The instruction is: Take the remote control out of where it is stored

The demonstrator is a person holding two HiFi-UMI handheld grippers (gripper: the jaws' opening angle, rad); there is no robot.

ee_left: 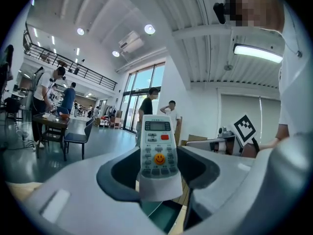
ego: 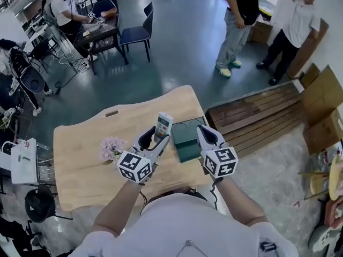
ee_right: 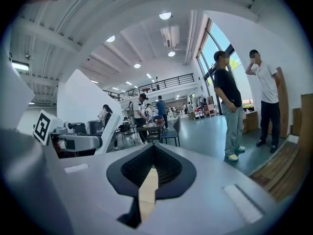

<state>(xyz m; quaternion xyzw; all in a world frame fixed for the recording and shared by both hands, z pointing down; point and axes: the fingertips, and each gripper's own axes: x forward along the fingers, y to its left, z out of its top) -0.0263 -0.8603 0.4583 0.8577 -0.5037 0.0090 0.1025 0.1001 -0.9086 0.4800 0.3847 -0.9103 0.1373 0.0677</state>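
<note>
Small pink flower bunch (ego: 111, 148) lies left of the left gripper (ego: 154, 142) on the light wooden tabletop (ego: 80, 138). Left gripper is clenched on the lower end of the white push-button remote control (ego: 162, 126), held upright and clear of the dark green rectangular box (ego: 188, 139) just to its right. Right gripper (ego: 206, 135) is beside the box, jaws together, nothing in them.

Judgement: extraction appears complete. The next move calls for a level set-down on bare tabletop.
</note>
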